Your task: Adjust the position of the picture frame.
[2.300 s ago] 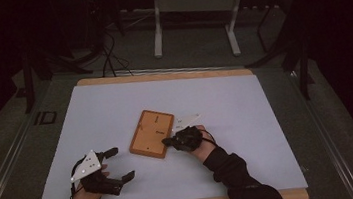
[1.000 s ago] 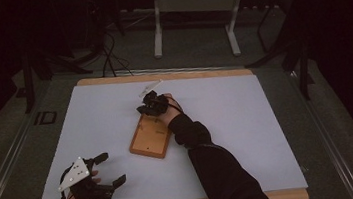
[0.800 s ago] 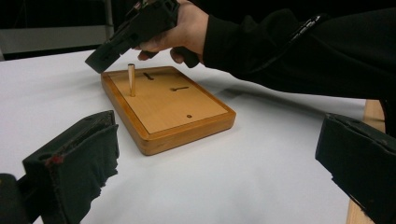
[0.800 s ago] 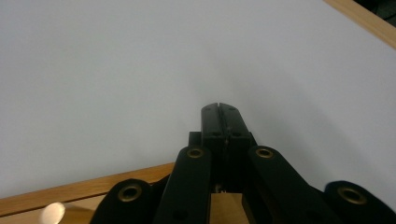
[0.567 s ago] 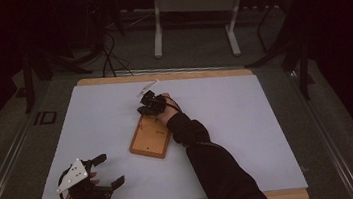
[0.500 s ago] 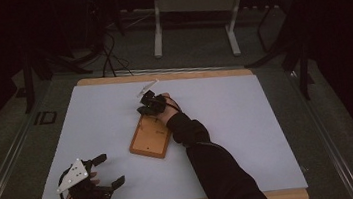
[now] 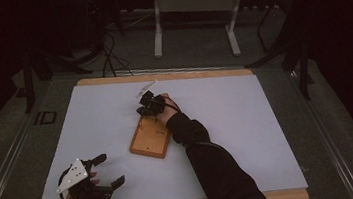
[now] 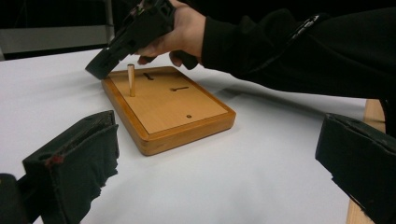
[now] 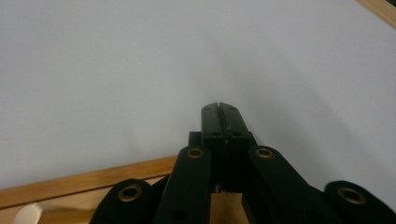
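Table (image 7: 247,121): one, white top with a wooden edge; its near-right corner was cut off by the person's dark sleeve (image 7: 223,169) in the high view.
Wooden board (image 7: 151,135): one, a shallow rimmed tray of light wood lying flat mid-table, tilted a little; its far end was hidden under the right hand in the high view. In the left gripper view it (image 8: 168,107) showed two dark slots and one small hole.
Right gripper (image 7: 145,103): one, over the board's far end; in its own view the jaws were pressed together with no gap, nothing visible between the tips. In the left gripper view its black body (image 8: 135,35) slanted down beside the peg, the top cut off by the frame.
Left gripper (image 7: 108,171): one, near the table's front-left corner, well apart from the board; jaws spread wide, nothing between them. Both jaws were blurred in its own view.
Peg (image 8: 131,80): one, pale wood, standing upright near the board's far corner, just beside the right gripper; too small to make out from above.
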The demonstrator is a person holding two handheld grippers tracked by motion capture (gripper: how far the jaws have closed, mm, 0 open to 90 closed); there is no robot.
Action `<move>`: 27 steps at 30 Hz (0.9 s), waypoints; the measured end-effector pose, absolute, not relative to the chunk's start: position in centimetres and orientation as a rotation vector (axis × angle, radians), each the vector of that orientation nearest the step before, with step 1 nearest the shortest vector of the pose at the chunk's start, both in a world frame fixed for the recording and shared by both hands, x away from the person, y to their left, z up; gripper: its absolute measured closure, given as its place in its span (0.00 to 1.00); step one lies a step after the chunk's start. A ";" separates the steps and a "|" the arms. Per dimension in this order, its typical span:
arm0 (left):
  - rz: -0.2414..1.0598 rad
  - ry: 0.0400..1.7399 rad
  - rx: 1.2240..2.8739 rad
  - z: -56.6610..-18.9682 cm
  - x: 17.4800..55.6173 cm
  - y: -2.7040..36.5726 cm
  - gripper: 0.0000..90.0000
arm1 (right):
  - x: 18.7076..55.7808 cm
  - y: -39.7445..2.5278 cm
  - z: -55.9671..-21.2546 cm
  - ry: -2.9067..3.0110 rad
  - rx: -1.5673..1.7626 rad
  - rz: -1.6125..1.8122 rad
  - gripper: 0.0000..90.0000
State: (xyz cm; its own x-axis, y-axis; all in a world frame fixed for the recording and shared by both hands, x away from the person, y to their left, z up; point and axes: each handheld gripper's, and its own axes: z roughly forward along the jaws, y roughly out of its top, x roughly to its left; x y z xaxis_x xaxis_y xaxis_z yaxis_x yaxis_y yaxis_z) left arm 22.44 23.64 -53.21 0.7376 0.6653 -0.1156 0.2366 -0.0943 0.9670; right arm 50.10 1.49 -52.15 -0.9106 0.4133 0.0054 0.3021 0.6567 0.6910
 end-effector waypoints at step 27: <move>0.413 0.728 1.674 -53.3 22.7 23.3 0.00 | 49.5 -1.0 -52.3 2.719 0.627 1.061 1.00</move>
State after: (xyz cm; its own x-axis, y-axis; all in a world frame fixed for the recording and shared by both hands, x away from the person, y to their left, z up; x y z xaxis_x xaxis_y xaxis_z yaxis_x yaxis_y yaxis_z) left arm 22.66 23.29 -53.25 0.7406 0.6619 -0.1156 0.2405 -0.1005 0.9654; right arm 49.52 -1.05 -52.31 -0.9001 0.4357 0.0071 0.3253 0.6610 0.6763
